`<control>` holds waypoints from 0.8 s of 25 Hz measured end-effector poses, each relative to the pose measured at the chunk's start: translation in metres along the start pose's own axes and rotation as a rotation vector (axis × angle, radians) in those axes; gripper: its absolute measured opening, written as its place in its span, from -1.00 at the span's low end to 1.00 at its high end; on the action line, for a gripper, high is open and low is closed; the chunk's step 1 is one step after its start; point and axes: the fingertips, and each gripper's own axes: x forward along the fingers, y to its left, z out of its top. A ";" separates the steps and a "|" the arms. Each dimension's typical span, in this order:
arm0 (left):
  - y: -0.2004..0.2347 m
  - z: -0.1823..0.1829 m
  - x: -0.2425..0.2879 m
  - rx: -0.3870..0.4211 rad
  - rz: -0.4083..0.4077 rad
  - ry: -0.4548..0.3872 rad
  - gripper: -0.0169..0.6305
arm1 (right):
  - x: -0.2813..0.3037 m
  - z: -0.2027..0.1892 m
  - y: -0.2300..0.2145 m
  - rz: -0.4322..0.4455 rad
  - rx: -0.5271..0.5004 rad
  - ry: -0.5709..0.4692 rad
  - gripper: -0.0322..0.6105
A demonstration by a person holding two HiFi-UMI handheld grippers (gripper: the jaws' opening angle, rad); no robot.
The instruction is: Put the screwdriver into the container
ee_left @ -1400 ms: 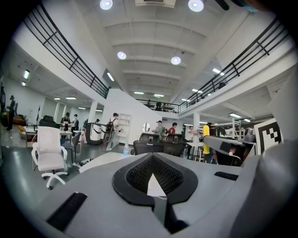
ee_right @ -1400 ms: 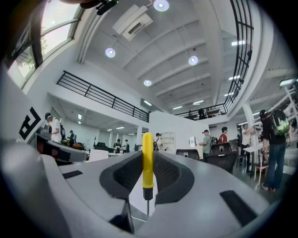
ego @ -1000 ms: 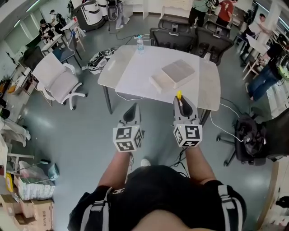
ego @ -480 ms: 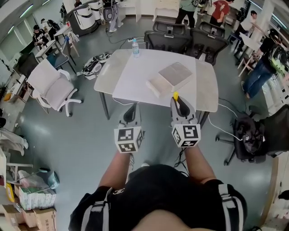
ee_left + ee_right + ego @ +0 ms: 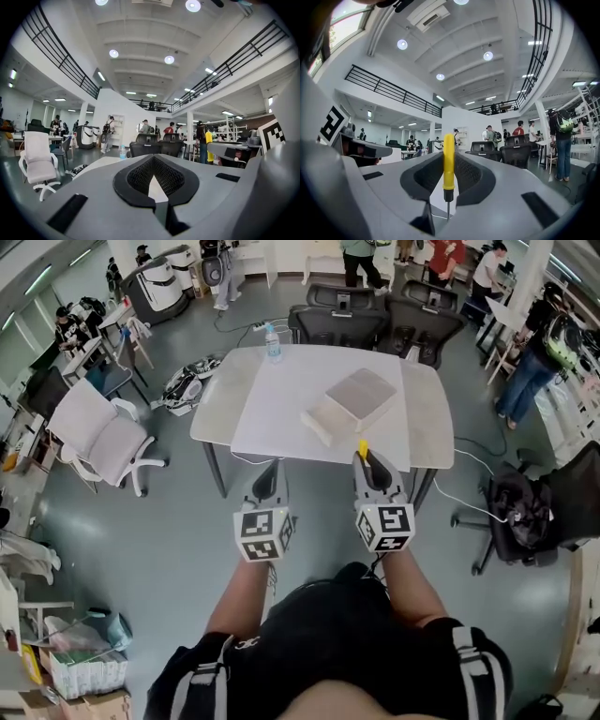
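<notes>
My right gripper (image 5: 368, 461) is shut on a yellow-handled screwdriver (image 5: 363, 447), which stands upright between the jaws with its handle tip poking out above them. In the right gripper view the screwdriver (image 5: 448, 159) sits between the black pads, its metal shaft pointing down. The left gripper (image 5: 268, 470) is held beside it at the same height, jaws together with nothing in them. Both hang in the air short of the white table's (image 5: 281, 404) near edge. The container, a flat beige box (image 5: 352, 399), lies on the table ahead of the right gripper.
A water bottle (image 5: 272, 339) stands at the table's far edge. Black office chairs (image 5: 375, 315) line its far side, and a white chair (image 5: 98, 427) stands to the left. A bag on a chair (image 5: 520, 517) is at the right. People stand in the background.
The table and box have drawn a little nearer and shifted in the head view. Both grippers keep the same pose, the screwdriver still held in the right one.
</notes>
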 end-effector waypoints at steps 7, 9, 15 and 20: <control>0.004 -0.007 0.009 -0.011 -0.033 0.011 -0.94 | 0.014 -0.004 0.001 0.014 0.033 -0.014 -0.73; 0.008 -0.006 0.015 -0.011 -0.029 0.010 -0.94 | 0.021 -0.005 -0.001 0.012 0.036 -0.015 -0.73; 0.021 -0.002 0.036 -0.015 -0.010 0.002 -0.94 | 0.049 -0.006 -0.011 0.025 0.038 -0.017 -0.73; 0.028 0.007 0.065 -0.010 -0.002 -0.006 -0.94 | 0.076 -0.004 -0.024 0.035 0.041 -0.037 -0.73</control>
